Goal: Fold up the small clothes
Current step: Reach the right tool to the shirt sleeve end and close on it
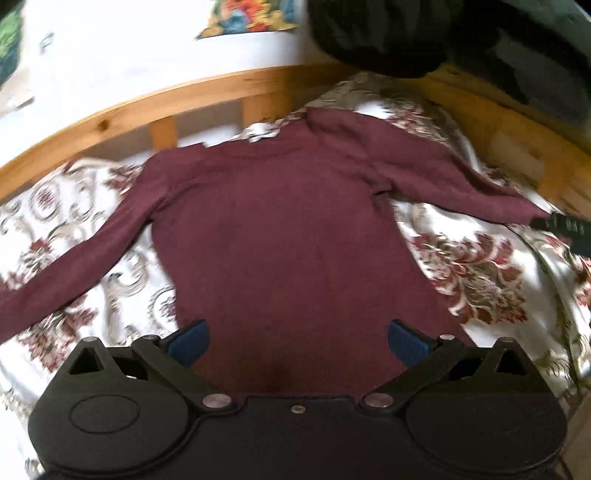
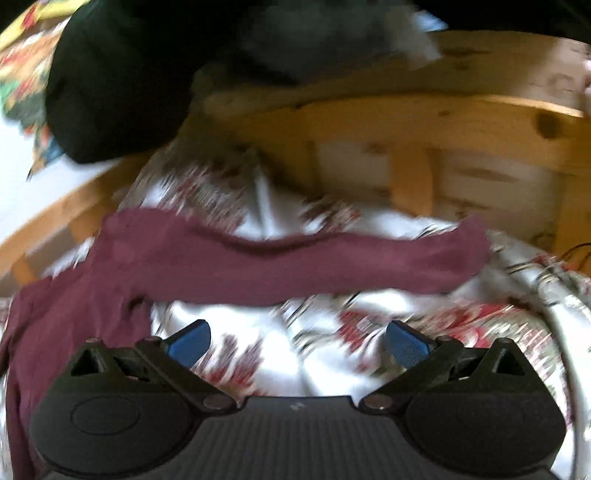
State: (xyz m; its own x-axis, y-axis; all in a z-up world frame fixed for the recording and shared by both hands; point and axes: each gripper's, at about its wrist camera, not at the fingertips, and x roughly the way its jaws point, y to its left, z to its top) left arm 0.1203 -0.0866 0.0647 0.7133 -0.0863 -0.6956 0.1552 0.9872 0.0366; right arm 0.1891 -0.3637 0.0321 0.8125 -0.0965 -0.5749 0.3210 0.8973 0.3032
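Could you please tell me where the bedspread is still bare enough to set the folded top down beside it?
Bare floral bedspread shows between the maroon top and the wooden bed rail, below the outstretched sleeve. A narrower patch lies under the other sleeve. Near the collar it is crowded by dark clothing.

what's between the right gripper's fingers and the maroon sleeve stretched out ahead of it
Only floral bedspread, white with red flowers. In the right wrist view the open right gripper has nothing else between it and the sleeve of the maroon top.
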